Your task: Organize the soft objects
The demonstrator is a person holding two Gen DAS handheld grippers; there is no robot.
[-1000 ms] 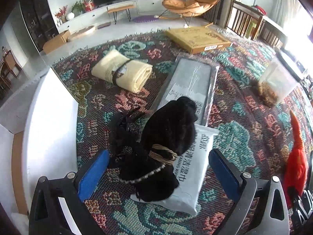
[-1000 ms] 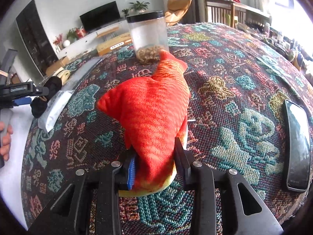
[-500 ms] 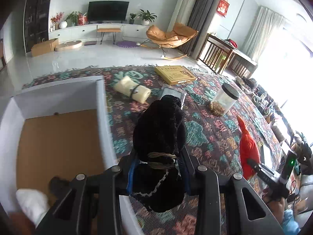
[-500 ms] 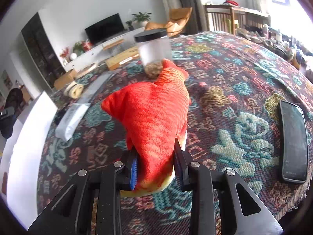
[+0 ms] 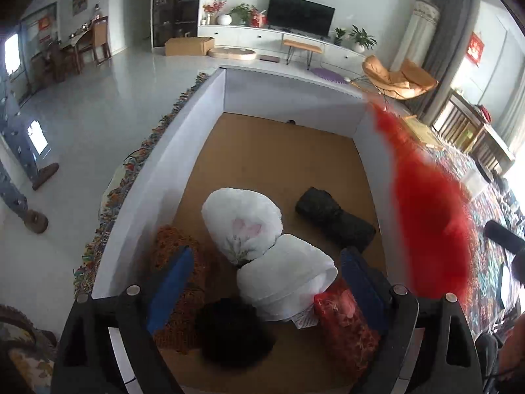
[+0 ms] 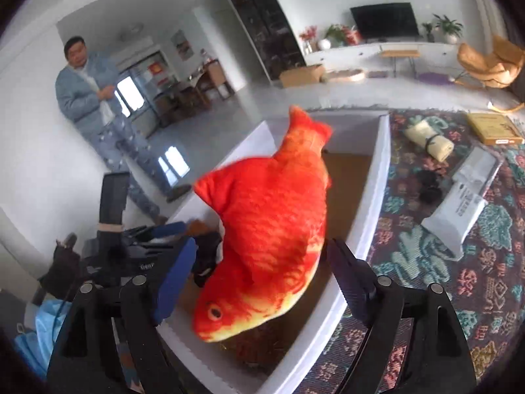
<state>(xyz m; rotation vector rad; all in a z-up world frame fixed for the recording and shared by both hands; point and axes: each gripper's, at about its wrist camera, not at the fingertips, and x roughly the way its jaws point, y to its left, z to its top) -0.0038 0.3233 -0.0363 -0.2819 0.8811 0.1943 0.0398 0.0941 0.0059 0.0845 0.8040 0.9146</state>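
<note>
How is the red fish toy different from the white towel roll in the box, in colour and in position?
The fish toy is bright orange-red; the towel roll is white. The fish toy is in the air above the box, between open pads; the towel roll lies on the box floor. Both are soft things.

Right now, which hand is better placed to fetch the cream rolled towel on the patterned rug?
The right tool, opening around the red plush fish, hangs at the white box's rug-side wall, towel in view. The left tool, opening over a black plush, faces into the box.
</note>
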